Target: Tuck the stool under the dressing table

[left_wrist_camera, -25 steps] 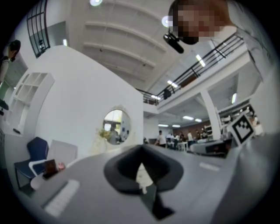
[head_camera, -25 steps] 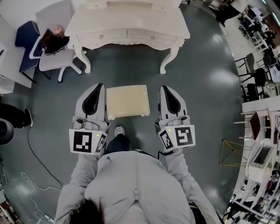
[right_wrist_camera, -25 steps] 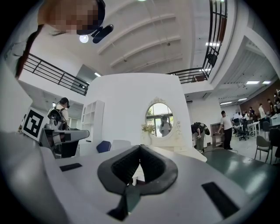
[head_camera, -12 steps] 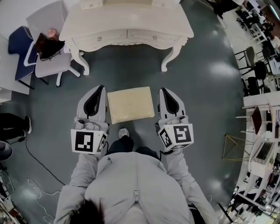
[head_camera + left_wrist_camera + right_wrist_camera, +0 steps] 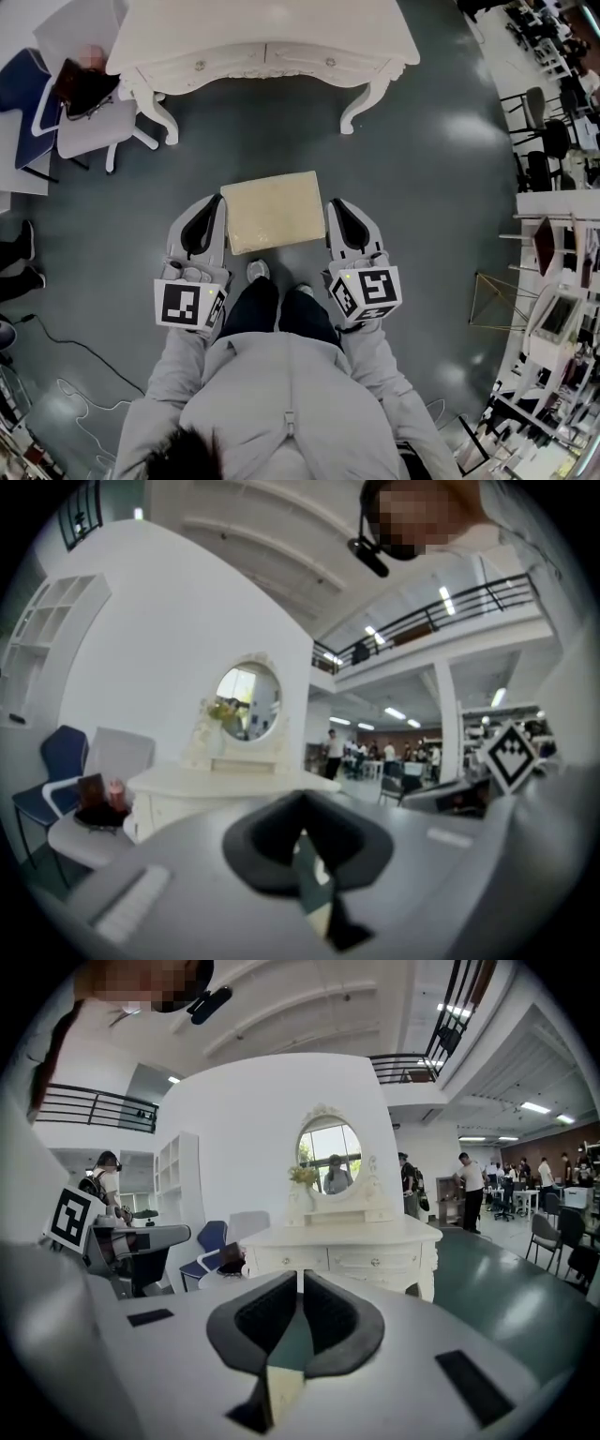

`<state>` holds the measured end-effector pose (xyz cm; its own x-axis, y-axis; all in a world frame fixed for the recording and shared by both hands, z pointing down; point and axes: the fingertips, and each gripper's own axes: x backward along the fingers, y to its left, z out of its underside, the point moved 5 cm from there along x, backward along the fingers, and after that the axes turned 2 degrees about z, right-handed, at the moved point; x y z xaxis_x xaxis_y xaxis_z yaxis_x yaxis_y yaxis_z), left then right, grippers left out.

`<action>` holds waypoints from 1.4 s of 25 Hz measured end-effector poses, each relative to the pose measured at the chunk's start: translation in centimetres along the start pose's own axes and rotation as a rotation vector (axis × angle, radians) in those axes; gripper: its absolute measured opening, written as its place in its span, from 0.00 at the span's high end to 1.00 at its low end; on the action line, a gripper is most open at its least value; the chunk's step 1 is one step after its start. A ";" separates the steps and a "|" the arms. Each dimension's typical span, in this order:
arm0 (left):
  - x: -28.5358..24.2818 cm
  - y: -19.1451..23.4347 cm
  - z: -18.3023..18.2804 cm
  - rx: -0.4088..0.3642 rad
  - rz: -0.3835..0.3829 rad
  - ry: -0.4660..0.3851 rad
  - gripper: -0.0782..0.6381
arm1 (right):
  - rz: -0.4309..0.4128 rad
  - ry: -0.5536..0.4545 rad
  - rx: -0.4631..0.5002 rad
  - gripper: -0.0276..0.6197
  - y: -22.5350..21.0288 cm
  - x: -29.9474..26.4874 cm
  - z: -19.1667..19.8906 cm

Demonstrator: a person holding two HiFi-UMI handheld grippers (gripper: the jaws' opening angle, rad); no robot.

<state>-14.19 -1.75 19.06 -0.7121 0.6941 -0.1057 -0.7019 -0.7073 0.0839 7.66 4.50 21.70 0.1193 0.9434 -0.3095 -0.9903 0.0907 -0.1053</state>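
head view: stool [image 5: 272, 211] is flanked equally by left gripper [image 5: 215, 201] and right gripper [image 5: 334, 202], both closed, empty; dressing table [image 5: 262, 28] is seen straight ahead

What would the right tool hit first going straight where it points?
Probably the front of the dressing table, across the floor; depth is hard to judge. The stool sits beside the right tool, out of its line.

Bright, even overhead light, with soft glare patches on the floor [image 5: 469, 164] right of the dressing table [image 5: 262, 33]. Gripper views are heavy fisheye with black corners; anything nearer than the table goes blurry.
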 end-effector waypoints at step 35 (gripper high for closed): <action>4.4 -6.9 22.2 0.130 -0.163 0.322 0.61 | -0.224 0.405 0.038 0.67 -4.6 0.9 20.5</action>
<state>-12.85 9.22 39.97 -0.5634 0.7039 -0.4326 -0.8167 -0.5537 0.1626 10.85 11.42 41.27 0.3418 0.6991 -0.6280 -0.9378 0.2970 -0.1798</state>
